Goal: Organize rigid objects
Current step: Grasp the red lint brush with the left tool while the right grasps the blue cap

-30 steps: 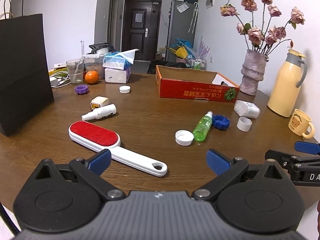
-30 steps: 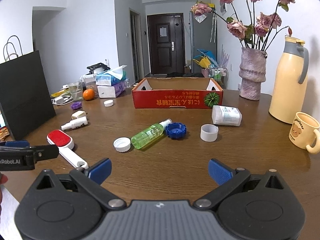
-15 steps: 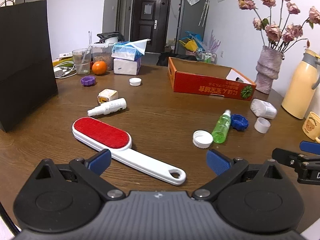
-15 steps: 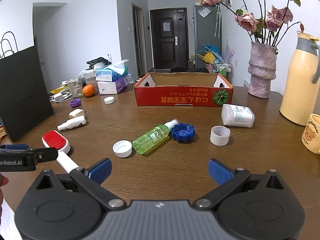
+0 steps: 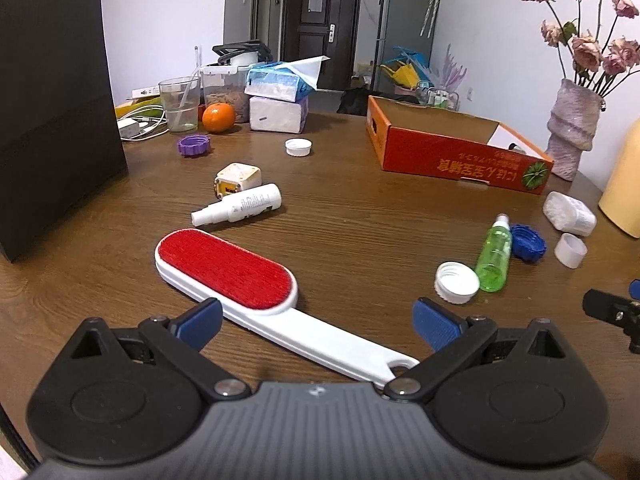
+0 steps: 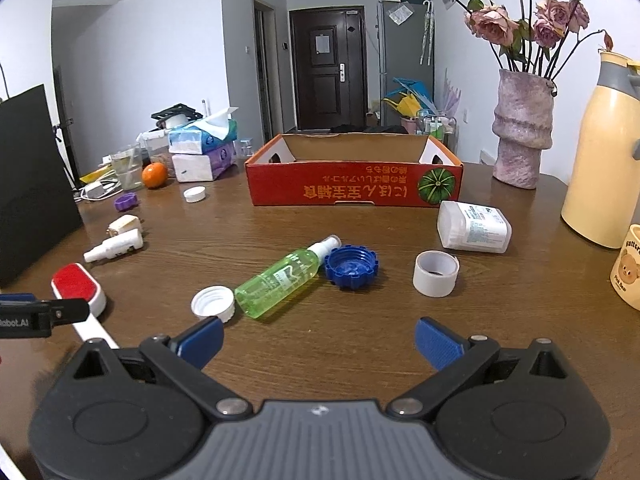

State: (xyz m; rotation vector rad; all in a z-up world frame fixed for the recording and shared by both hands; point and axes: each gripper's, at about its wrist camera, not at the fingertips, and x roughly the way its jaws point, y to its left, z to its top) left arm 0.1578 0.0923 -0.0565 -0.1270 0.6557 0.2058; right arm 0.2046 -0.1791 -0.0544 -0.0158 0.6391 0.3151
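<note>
Left gripper (image 5: 318, 318) jaws wide apart, low; right gripper (image 6: 319, 338) likewise

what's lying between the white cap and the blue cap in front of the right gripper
The green spray bottle lies between the white cap and the blue cap, clearest in the right wrist view.

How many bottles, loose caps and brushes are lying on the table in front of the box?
Bottles: 3, the green spray bottle, white spray bottle and white pill bottle.
Loose caps: 5, blue, purple, white, white, white.
Brushes: 1, the red lint brush.
Total: 9.
</note>
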